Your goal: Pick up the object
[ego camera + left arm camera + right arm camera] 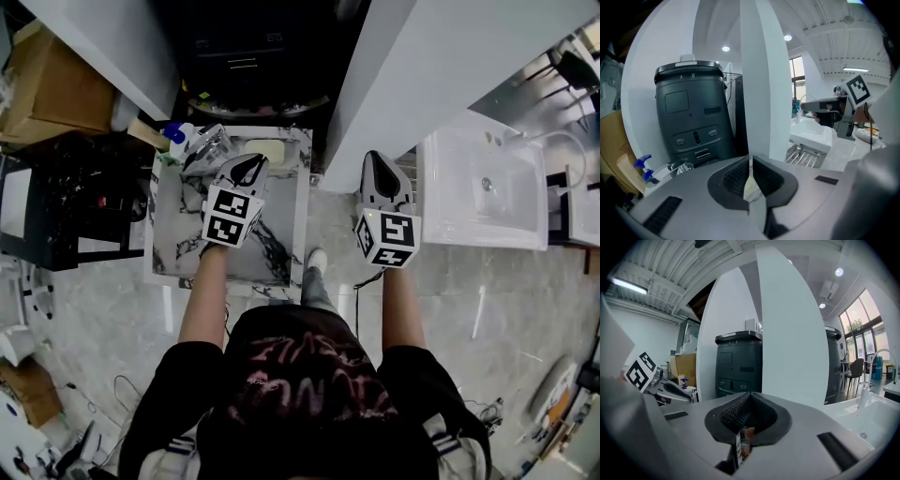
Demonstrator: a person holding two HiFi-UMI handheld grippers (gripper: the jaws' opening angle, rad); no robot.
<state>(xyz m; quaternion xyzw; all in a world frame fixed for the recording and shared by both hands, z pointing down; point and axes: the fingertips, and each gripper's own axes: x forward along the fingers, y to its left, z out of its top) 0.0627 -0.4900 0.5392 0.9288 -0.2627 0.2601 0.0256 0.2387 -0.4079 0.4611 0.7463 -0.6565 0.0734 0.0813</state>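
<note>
A person (309, 375) stands and holds a claw in each hand. The left claw (247, 170) hangs over a marble table (178, 239), near its far edge. Its jaws are shut tight, with nothing in them. The right claw (377, 167) is off the table's right edge, over the floor, beside a white pillar (422, 66). Its jaws are shut too. A small orange and white bit shows low behind them, and I cannot tell what it is.

Three things lie along the table's far edge. A blue spray bottle (178, 134) is at the far left corner, a shiny wrapper (211, 148) is next to it, and a pale block (265, 150) is more to the right. The left claw's tip is just beside the wrapper and the block. I cannot tell which one is the object to pick up. None of them is held.

A white sink (436, 220) stands right of the pillar, with a drain in its bowl. A cardboard box (52, 84) sits far left, and what is inside it is hidden. Past the table stands a black machine (248, 56).

Only the head view shows the block plainly. The left gripper view shows the machine's front buttons and a wire rack (801, 154) near the sink. The right gripper view shows tall windows (855, 326) and a chair (855, 371).
</note>
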